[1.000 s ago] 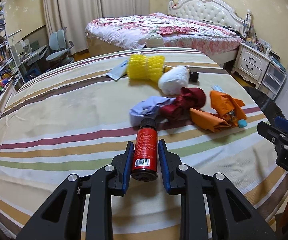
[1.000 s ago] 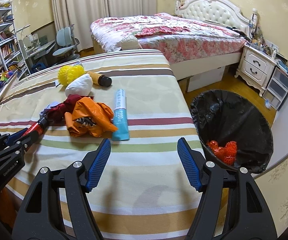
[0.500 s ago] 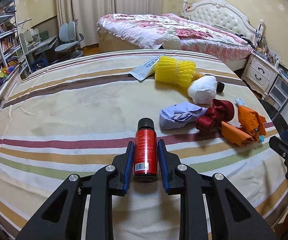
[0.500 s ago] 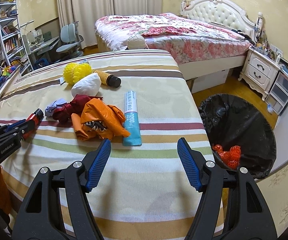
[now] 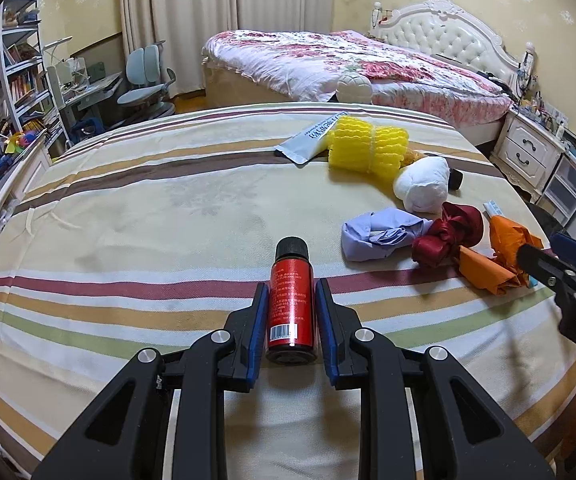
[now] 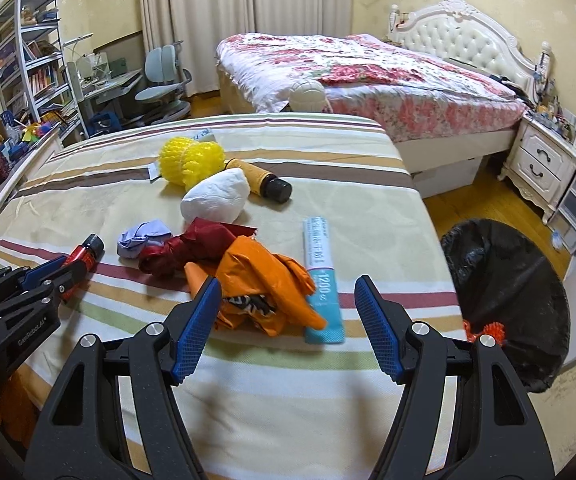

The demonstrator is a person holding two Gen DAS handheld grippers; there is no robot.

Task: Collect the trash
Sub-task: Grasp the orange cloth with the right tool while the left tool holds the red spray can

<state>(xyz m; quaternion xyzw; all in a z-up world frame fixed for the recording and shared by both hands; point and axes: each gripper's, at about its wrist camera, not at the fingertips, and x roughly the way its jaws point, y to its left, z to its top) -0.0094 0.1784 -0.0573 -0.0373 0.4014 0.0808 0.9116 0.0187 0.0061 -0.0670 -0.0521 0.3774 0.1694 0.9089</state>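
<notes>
My left gripper (image 5: 290, 300) is shut on a red bottle (image 5: 291, 304) with a black cap, held just above the striped bedspread (image 5: 128, 220); the bottle also shows in the right wrist view (image 6: 84, 254). My right gripper (image 6: 288, 300) is open and empty above an orange wrapper (image 6: 264, 280) and a teal tube (image 6: 322, 280). More trash lies beyond: a dark red wrapper (image 6: 192, 246), a lilac scrap (image 6: 144, 236), a white wad (image 6: 216, 196), a yellow foam net (image 6: 192, 158) and a brown bottle (image 6: 260, 180).
A black-lined trash bin (image 6: 516, 296) stands on the floor right of the bed edge, with orange-red trash inside. A floral bed (image 6: 368, 72), a white nightstand (image 6: 544, 164) and a desk with chair (image 6: 160, 80) lie behind.
The left gripper has carried the red bottle left and back, away from the pile. The right gripper has moved left and forward over the orange wrapper, so the bin sits further right.
</notes>
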